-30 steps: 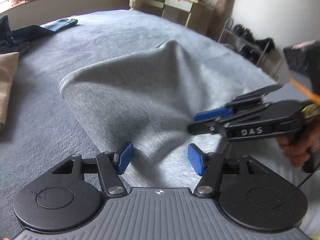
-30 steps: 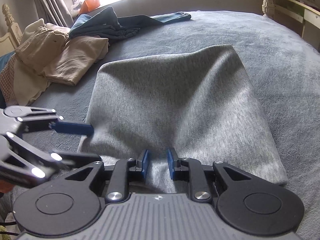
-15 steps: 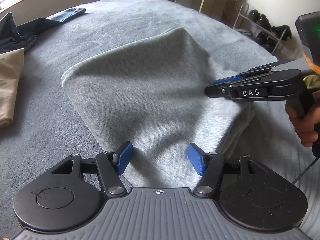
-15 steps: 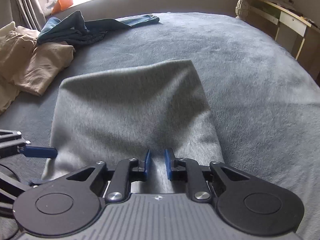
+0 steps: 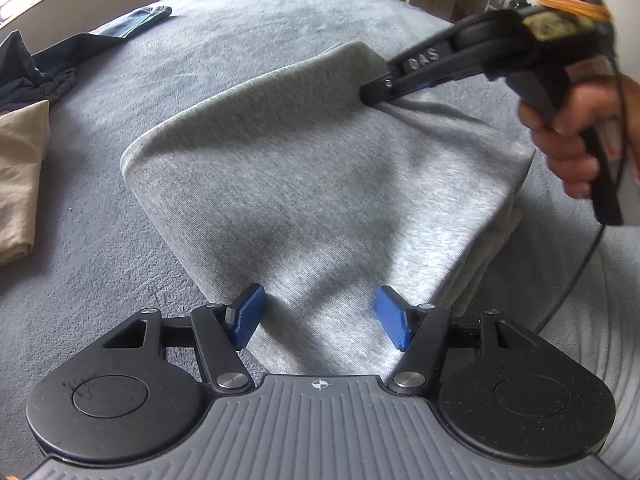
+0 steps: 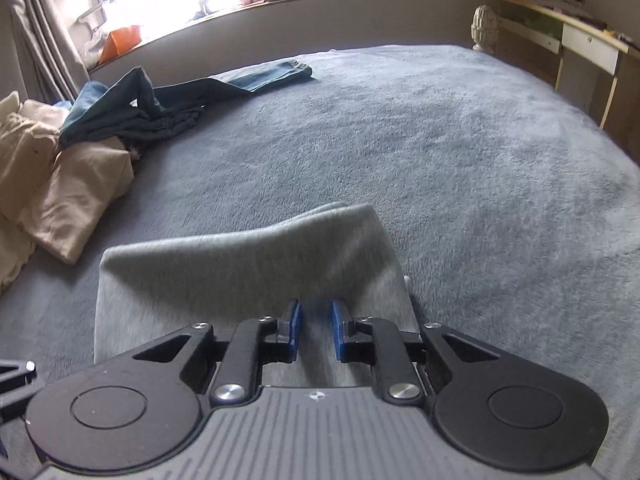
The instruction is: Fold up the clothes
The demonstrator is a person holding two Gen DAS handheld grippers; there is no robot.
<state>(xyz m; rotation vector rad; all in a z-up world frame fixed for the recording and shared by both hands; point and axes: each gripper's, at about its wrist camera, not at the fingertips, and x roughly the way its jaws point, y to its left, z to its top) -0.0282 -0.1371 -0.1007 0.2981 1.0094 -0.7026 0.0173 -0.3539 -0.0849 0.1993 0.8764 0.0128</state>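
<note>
Grey garment (image 5: 320,184) lies folded on the bed (image 5: 256,20). Its far corner is pinched and lifted by the right gripper (image 5: 376,96), jaws clamped on the cloth. The left gripper (image 5: 320,316) is held released above the near edge, pads apart. Beige clothes (image 6: 68,184) are piled aside.

Two wrist fisheye cameras look steeply down, close over a bed (image 6: 460,128); both views share the grey garment (image 5: 320,184).
</note>
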